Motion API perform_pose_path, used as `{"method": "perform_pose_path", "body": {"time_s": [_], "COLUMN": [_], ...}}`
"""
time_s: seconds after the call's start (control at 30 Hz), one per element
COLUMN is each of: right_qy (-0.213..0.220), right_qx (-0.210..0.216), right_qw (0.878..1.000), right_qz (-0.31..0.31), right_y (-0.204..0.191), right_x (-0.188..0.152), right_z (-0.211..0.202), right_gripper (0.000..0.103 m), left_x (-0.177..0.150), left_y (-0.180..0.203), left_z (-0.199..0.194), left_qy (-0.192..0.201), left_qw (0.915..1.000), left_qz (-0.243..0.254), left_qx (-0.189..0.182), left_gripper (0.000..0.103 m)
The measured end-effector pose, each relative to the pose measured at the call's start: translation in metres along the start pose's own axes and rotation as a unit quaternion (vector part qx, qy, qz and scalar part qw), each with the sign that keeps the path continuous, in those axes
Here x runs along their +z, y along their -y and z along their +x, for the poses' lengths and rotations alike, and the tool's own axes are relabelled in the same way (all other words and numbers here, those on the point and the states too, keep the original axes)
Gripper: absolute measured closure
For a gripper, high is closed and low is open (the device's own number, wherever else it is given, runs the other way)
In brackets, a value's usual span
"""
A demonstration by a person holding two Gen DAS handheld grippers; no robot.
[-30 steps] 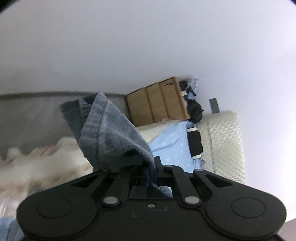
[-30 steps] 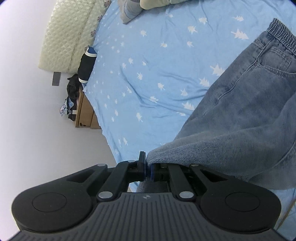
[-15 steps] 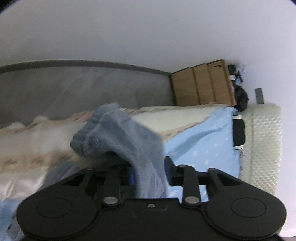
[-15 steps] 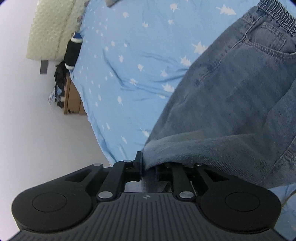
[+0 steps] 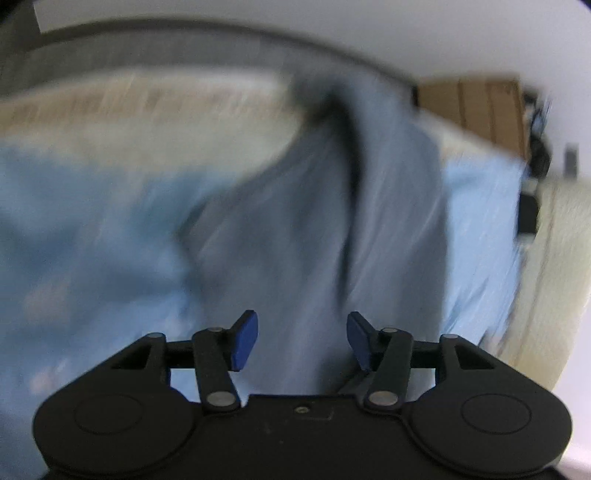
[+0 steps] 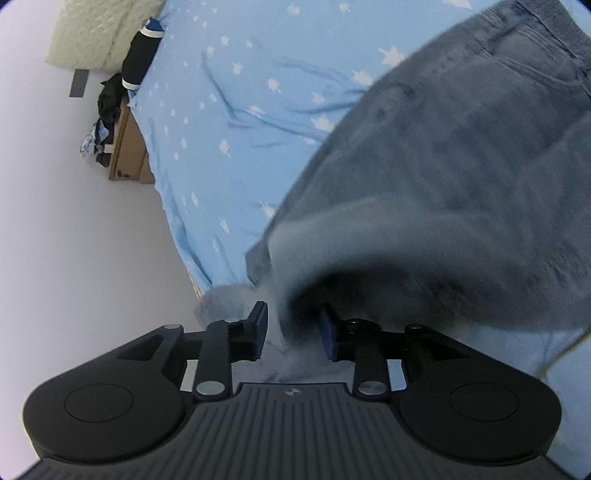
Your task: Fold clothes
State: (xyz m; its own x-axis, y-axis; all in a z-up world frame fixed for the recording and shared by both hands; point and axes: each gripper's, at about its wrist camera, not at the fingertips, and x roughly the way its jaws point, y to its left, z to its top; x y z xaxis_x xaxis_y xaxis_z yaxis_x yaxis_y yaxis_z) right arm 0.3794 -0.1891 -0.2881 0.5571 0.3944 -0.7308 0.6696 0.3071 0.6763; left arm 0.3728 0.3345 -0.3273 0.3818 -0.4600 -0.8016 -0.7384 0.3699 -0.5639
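A pair of blue denim jeans lies on the blue star-print bed sheet. In the blurred left wrist view a jeans leg drops away in front of my left gripper, whose jaws stand wide apart with denim loose between them. My right gripper is also open; a falling fold of denim hangs between and above its blue pads, not clamped. The elastic waistband shows at the top right.
A quilted cream headboard, a black cylinder and a cardboard box with dark clothes on it stand by the white wall. Cream bedding and a grey bed frame lie beyond the jeans.
Both grippers were shut on the denim and have opened, letting the cloth fall. The left gripper swung down towards the bed; the right moved a little closer to the jeans.
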Motion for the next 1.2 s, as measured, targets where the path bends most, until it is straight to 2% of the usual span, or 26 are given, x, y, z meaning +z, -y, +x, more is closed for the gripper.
{"method": "perform_pose_path", "body": {"time_s": [0.1, 0.2, 0.33, 0.43, 0.5, 0.53, 0.7, 0.8, 0.93, 1.0, 1.1, 1.2], "right_qy": [-0.004, -0.006, 0.004, 0.023, 0.035, 0.042, 0.073, 0.096, 0.133, 0.15, 0.168, 0.167], "right_qx": [-0.011, -0.027, -0.058, -0.083, -0.099, -0.107, -0.147, -0.154, -0.153, -0.149, -0.147, -0.142], "right_qw": [1.0, 0.999, 0.998, 0.996, 0.994, 0.993, 0.985, 0.98, 0.97, 0.965, 0.96, 0.958], "right_qz": [-0.009, -0.022, -0.022, -0.002, 0.011, 0.017, 0.05, 0.085, 0.135, 0.154, 0.172, 0.182], "right_y": [0.005, 0.013, 0.036, 0.062, 0.08, 0.089, 0.133, 0.163, 0.201, 0.219, 0.241, 0.257], "right_x": [-0.012, -0.024, -0.037, -0.042, -0.046, -0.047, -0.056, -0.058, -0.056, -0.054, -0.048, -0.047], "right_z": [-0.009, -0.022, -0.044, -0.058, -0.067, -0.072, -0.095, -0.1, -0.104, -0.106, -0.106, -0.105], "right_gripper": [0.069, 0.069, 0.068, 0.068, 0.068, 0.067, 0.067, 0.062, 0.059, 0.052, 0.043, 0.042], "left_x": [-0.019, -0.022, -0.026, -0.025, -0.025, -0.026, -0.031, -0.04, -0.047, -0.049, -0.049, -0.048], "left_y": [-0.02, -0.029, -0.032, -0.028, -0.026, -0.022, 0.001, 0.019, 0.041, 0.048, 0.069, 0.081], "left_z": [0.013, 0.03, 0.04, 0.04, 0.036, 0.031, 0.002, -0.021, -0.037, -0.057, -0.089, -0.107], "left_qy": [-0.016, -0.009, 0.005, 0.017, 0.022, 0.025, 0.034, 0.044, 0.081, 0.112, 0.15, 0.162], "left_qw": [0.9997, 0.9992, 0.9993, 0.9987, 0.9978, 0.9977, 0.9954, 0.9918, 0.9898, 0.9855, 0.9776, 0.9738], "left_qz": [-0.018, -0.037, -0.032, -0.035, -0.035, -0.024, 0.029, 0.064, 0.048, 0.039, 0.055, 0.081], "left_qx": [0.005, -0.009, -0.016, -0.033, -0.053, -0.058, -0.084, -0.101, -0.107, -0.121, -0.137, -0.138], "left_gripper": [0.052, 0.052, 0.057, 0.072, 0.095, 0.099, 0.102, 0.102, 0.103, 0.103, 0.103, 0.103]}}
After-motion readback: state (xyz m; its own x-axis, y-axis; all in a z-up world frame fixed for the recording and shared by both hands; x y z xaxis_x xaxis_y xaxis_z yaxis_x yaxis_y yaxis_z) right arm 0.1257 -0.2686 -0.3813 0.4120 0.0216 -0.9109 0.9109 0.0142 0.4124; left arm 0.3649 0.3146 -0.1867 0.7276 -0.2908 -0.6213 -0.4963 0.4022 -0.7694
